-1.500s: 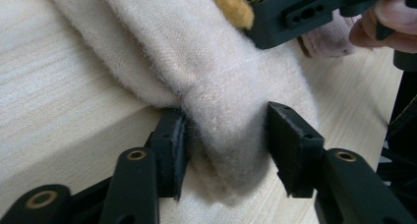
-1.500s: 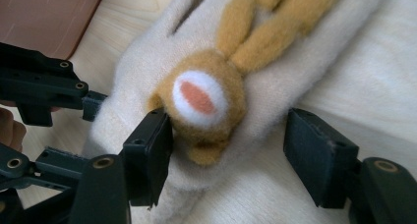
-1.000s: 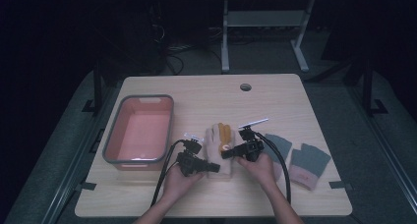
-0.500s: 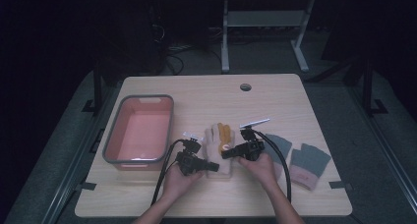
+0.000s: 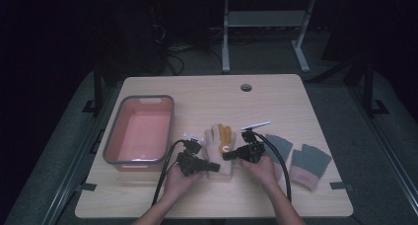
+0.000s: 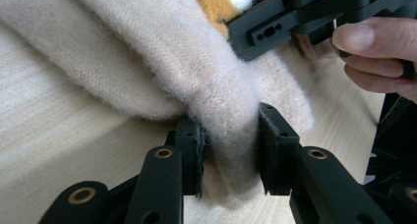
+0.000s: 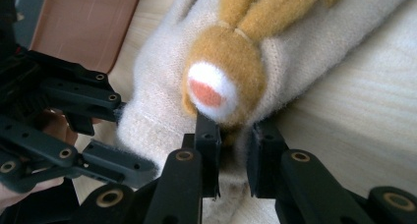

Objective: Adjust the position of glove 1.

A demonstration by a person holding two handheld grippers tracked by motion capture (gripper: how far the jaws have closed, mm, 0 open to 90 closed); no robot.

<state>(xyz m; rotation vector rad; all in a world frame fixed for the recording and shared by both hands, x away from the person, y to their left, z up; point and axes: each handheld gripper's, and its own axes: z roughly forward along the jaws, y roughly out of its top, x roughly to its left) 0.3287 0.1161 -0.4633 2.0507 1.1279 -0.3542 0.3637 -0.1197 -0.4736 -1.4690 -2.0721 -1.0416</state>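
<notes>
Hand-held gripper pair now clamped on the cream knitted glove with orange animal face.

Left hand-held gripper has just been closing and pinches a fold of the cuff; right hand-held gripper has likewise been closing and bites the cuff edge just under the face patch. Glove lies mid-table, between the pink plastic tub with grey rim and two grey fingerless gloves. Both hands stayed put. Judgement: grip secured, lift comes next.

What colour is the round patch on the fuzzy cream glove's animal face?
White with an orange-red centre, on tan fur; clearest in the right gripper view.
</notes>
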